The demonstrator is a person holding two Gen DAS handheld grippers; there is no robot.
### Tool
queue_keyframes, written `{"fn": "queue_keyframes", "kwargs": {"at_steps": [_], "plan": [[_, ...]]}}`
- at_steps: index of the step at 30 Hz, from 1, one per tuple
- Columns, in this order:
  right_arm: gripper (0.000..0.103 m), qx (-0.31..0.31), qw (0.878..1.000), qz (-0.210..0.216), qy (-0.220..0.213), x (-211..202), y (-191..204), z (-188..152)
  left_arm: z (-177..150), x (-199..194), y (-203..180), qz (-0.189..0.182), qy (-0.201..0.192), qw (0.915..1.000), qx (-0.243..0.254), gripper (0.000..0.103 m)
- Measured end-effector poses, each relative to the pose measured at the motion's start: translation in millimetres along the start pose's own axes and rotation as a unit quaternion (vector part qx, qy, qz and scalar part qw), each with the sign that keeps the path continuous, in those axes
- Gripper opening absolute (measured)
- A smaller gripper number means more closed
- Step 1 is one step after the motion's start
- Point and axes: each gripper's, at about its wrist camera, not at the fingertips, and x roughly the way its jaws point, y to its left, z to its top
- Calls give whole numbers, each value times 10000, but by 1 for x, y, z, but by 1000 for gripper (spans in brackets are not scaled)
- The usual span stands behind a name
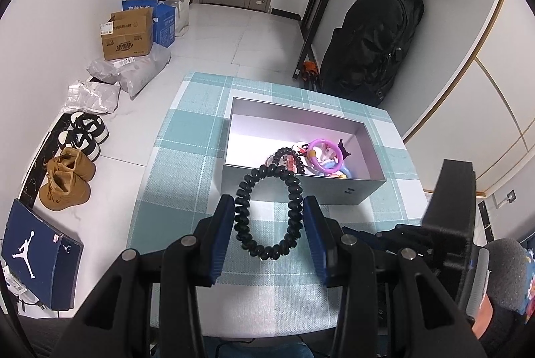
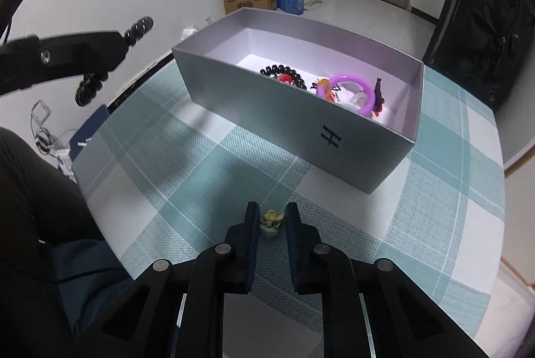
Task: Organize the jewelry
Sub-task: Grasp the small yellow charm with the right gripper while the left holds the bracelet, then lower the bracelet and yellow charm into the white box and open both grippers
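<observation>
My left gripper [image 1: 269,207] is shut on a black spiral hair tie [image 1: 267,212] and holds it up above the checked tablecloth, just short of the grey box [image 1: 334,190]. The hair tie also shows in the right wrist view [image 2: 88,88], held in the air left of the box [image 2: 301,123]. The box holds another black spiral tie [image 2: 284,73], a purple ring [image 2: 354,80] and small trinkets. My right gripper [image 2: 272,217] is low over the table, its fingers close on either side of a small yellow-green flower piece [image 2: 272,219].
A checked teal and white tablecloth [image 2: 200,164] covers the table. On the floor at the left lie shoes [image 1: 67,180], cardboard boxes [image 1: 128,35] and a blue shoe box [image 1: 36,254]. A black bag [image 1: 378,40] stands behind the table.
</observation>
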Motion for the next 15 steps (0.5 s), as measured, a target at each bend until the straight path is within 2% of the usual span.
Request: {"fn": "queue_keyframes", "kwargs": {"at_steps": [8,15], "plan": [[14,247,9988,265,-336,-18,-3,7,9,1,0,131,-103,9998,-73,36],[14,607,9943,577,-655,-41,-16,29,21,8,-1,21,-153,9996,-251,36]]}}
